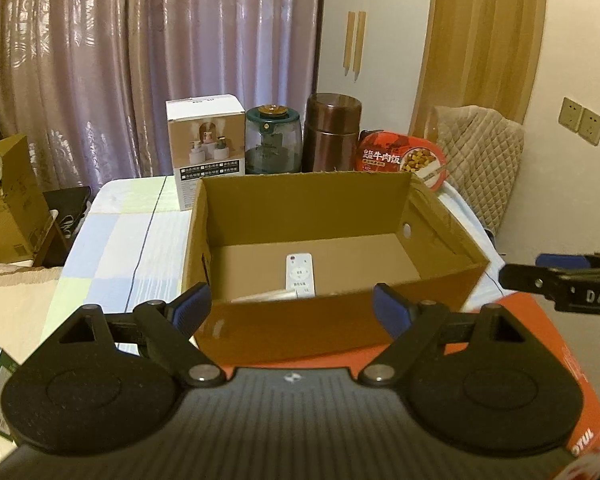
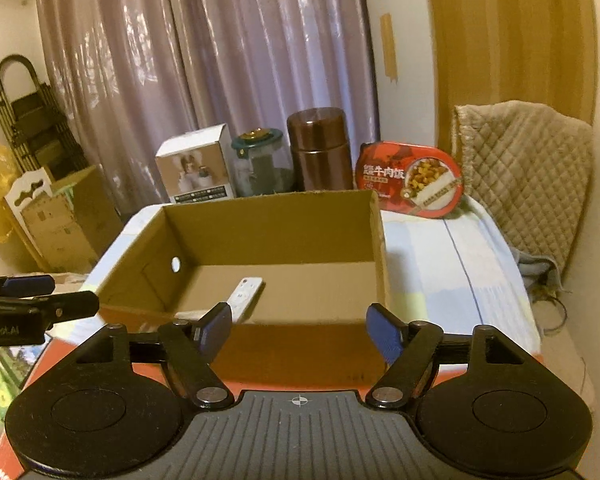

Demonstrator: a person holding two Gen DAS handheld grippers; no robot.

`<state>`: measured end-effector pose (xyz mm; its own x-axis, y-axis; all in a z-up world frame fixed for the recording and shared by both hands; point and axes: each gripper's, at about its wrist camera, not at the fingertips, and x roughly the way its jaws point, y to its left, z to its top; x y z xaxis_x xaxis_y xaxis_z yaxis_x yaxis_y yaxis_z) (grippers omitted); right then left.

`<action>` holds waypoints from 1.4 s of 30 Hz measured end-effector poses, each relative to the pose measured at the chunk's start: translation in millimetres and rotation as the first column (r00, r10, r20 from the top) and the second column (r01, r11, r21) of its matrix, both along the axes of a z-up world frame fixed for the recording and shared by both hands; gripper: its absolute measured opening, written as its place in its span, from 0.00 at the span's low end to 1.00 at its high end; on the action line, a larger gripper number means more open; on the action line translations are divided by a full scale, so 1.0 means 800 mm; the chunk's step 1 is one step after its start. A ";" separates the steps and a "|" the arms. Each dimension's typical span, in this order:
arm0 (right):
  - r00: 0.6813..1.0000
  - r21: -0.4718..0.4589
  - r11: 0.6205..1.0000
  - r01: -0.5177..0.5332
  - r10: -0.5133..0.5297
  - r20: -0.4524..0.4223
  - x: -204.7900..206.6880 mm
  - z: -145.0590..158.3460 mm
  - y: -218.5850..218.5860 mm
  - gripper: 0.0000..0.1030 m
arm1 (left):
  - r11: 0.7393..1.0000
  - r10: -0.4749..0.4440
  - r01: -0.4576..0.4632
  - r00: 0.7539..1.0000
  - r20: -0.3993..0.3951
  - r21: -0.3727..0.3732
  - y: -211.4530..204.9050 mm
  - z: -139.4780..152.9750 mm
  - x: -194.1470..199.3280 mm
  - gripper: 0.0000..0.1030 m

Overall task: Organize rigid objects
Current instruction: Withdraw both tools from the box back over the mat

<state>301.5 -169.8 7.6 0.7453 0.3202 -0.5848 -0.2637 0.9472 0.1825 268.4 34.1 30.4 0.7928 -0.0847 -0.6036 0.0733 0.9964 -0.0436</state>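
Cardboard is what we see most of: an open box (image 1: 300, 312) sits on the checked cloth (image 1: 124, 240) of the table, its near wall just beyond both grippers. On its floor lies a white remote (image 1: 300, 274), flat, buttons up, toward the near side; something pale lies against the remote's near end, too hidden by the wall for us to name. Our left gripper (image 1: 292, 308) hangs before the near wall with its blue pads wide apart and nothing between them. Our right gripper (image 2: 300, 330) is also spread, its pads clear of everything; it holds nothing. In each wrist view the other gripper's tip pokes in from the side. Behind the box, along its far wall, stand four things in a row: a white carton (image 1: 206, 148) with bottles pictured on it, a green-lidded glass jar (image 1: 274, 140), a tall brown canister (image 1: 332, 132), and a red meal tub (image 1: 402, 154) leaning upright on its edge at the right. A quilted beige cover (image 2: 528, 176) drapes over something beyond the tub. Under the grippers we make out a red surface (image 1: 540, 320). Mauve curtains (image 1: 160, 40) hang behind it all.
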 end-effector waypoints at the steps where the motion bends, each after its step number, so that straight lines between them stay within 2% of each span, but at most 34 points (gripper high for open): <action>1: 1.000 0.000 1.000 0.006 -0.006 0.002 -0.014 0.001 -0.002 0.70 | 1.000 0.004 -0.004 1.000 0.004 0.001 -0.001 0.002 -0.012 0.82; 11: 0.999 -0.019 0.999 0.037 -0.037 0.032 -0.138 -0.001 -0.023 0.74 | 0.999 0.037 -0.036 0.999 0.029 -0.016 -0.001 0.008 -0.123 0.82; 20: 0.995 -0.017 0.995 0.100 -0.100 -0.019 -0.225 -0.036 -0.037 0.77 | 0.997 0.073 -0.073 0.997 -0.005 -0.022 -0.005 -0.022 -0.200 0.82; 30: 0.990 -0.036 0.993 0.111 -0.114 -0.081 -0.255 -0.066 -0.040 0.77 | 0.997 0.076 -0.077 0.996 -0.052 -0.022 -0.019 -0.054 -0.233 0.82; 42: 0.988 -0.050 0.994 0.098 -0.103 -0.118 -0.239 -0.099 -0.034 0.77 | 0.999 0.054 -0.054 0.996 -0.076 0.007 -0.038 -0.078 -0.213 0.82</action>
<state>110.0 -197.1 -71.5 0.6956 0.2194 -0.6841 -0.1456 0.9755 0.1648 97.8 3.5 -31.7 0.7477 -0.0397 -0.6629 0.0162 0.9990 -0.0416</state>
